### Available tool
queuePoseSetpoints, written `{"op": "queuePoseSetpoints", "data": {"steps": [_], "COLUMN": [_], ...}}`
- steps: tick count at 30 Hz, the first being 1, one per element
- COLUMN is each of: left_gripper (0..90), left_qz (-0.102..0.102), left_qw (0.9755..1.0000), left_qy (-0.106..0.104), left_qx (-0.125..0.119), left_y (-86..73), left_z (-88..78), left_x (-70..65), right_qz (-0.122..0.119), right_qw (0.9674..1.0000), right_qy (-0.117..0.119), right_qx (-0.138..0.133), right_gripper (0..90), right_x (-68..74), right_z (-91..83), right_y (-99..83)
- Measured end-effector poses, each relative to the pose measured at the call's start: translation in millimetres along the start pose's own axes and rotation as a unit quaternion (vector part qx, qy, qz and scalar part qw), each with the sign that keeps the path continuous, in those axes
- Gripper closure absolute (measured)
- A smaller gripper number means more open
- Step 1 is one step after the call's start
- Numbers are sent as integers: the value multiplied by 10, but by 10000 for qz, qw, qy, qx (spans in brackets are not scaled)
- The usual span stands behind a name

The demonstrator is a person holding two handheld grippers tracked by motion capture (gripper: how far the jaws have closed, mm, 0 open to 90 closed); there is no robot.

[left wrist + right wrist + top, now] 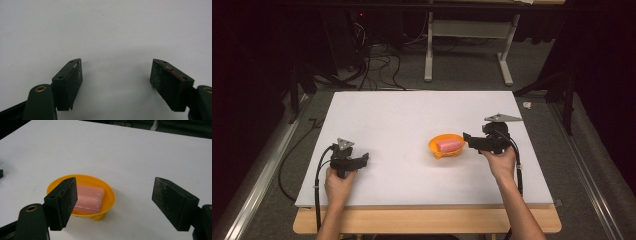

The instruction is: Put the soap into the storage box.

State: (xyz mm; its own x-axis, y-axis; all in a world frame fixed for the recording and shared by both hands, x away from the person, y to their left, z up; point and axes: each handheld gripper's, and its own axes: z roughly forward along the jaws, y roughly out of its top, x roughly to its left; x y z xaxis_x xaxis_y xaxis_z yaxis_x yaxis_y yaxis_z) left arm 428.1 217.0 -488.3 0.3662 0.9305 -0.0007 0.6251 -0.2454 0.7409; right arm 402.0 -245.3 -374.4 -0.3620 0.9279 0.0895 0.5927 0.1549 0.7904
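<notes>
From the high view, a white rectangular board (412, 145) is seen laid over a wooden table, and a shallow orange plastic dish (446, 146) with a pink rectangular bar of soap (449, 145) lying flat in it is placed right of the board's middle, nearer the right edge than the left. The right gripper (468, 138) is held level just beside the dish's right rim, apart from it, its jaws pointed at the dish as though lined up for a grasp. The left gripper (365, 159) is kept near the board's front left corner, well apart from the dish, seemingly parked out of the way.

In the left gripper view, the left gripper (116, 72) is shown spread wide over bare white board, with nothing between its pads.

In the right gripper view, the right gripper (113, 195) is shown parted and empty. The dish (110, 195) is seen beyond and partly behind the left-hand jaw, and the soap (90, 198) sits in its hollow, not yet touched.
</notes>
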Motion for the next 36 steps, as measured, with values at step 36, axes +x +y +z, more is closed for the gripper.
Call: {"op": "queuePoseSetpoints", "data": {"steps": [36], "left_gripper": [264], "left_qz": [-12], "left_qw": [10000], "left_qy": [4], "left_qx": [-9], "left_y": [0], "left_z": [1], "left_x": [-2], "right_qz": [347], "right_qw": [9985], "right_qy": [-334], "right_qx": [-267], "right_gripper": [246], "right_x": [-396], "right_z": [-321], "right_y": [-213]}}
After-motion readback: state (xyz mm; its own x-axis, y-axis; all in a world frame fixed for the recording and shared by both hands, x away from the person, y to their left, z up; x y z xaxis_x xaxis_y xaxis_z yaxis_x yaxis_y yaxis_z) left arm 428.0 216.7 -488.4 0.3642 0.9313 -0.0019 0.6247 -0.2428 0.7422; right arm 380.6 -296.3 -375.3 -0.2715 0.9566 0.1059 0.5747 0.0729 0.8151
